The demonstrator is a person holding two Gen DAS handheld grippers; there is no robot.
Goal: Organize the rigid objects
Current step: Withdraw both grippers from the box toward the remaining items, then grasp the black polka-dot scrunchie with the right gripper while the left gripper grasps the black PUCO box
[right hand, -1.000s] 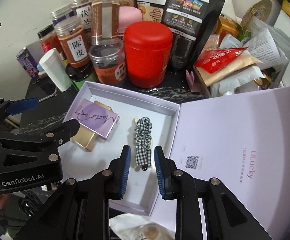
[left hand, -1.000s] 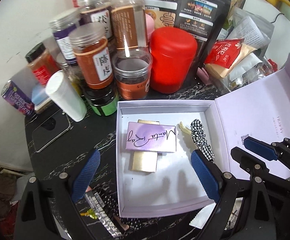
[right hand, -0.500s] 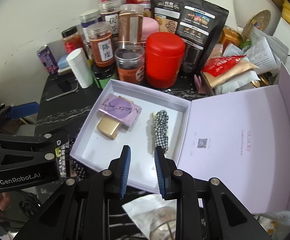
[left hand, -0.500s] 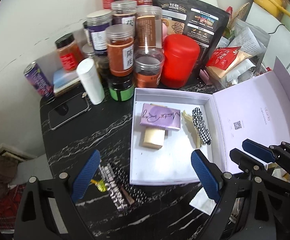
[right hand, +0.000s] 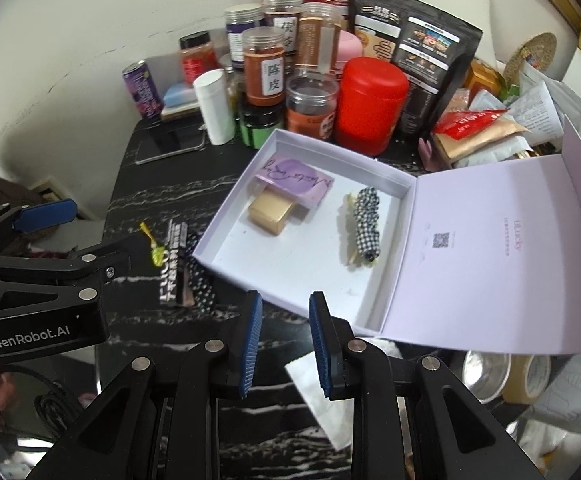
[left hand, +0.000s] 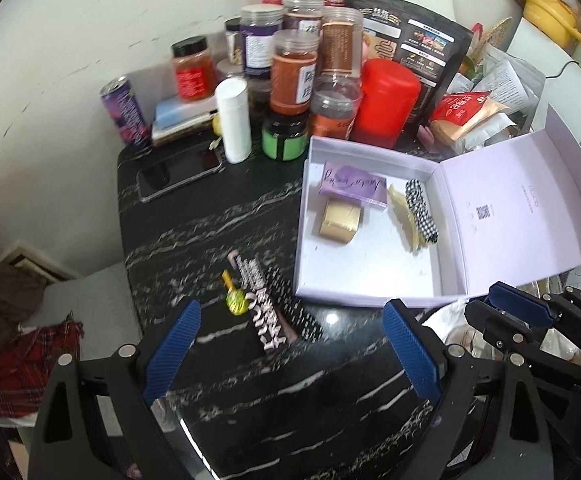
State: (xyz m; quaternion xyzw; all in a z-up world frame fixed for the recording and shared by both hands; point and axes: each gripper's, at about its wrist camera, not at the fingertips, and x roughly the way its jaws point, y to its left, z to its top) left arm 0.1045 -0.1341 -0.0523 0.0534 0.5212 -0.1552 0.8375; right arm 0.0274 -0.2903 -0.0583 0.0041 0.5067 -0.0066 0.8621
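Blue pads: ribbed blue rubber lines the fingers of both black grippers.
Left gripper (left hand: 292, 346): jaws spread wide, holding nothing, above the black marbled table (left hand: 194, 240).
Right gripper (right hand: 284, 344): jaws drawn to a narrow gap, nothing between them, poised over the near edge of the table.
Black packet (left hand: 278, 308): flat, with white lettering and white dots, lying on the table just ahead of the left gripper, between its fingers in that view; a small yellow-green wrapped sweet (left hand: 235, 300) rests on its left edge.
Lilac box (left hand: 366, 294): shallow card tray ahead and to the right of the left gripper, directly ahead of the right gripper; its lid (right hand: 510, 248) is hinged open to the right, with a printed code square inside.
Purple card (right hand: 295, 180): lies in the far-left part of the tray, with dark script writing, overlapping the small box below it.
Gold box (right hand: 271, 210): small, shiny, partly under the card's near edge.
Checked hair clip (right hand: 366, 222): black-and-white gingham fabric on a cream claw, lying lengthwise near the tray's hinge side, apart from the gold box.
Red canister (right hand: 372, 106): matte, round-topped, just beyond the tray's far wall.
Spice jars (right hand: 264, 66): clear plastic, clustered left of the canister.
Phone (left hand: 180, 172): flat, far left of the tray.
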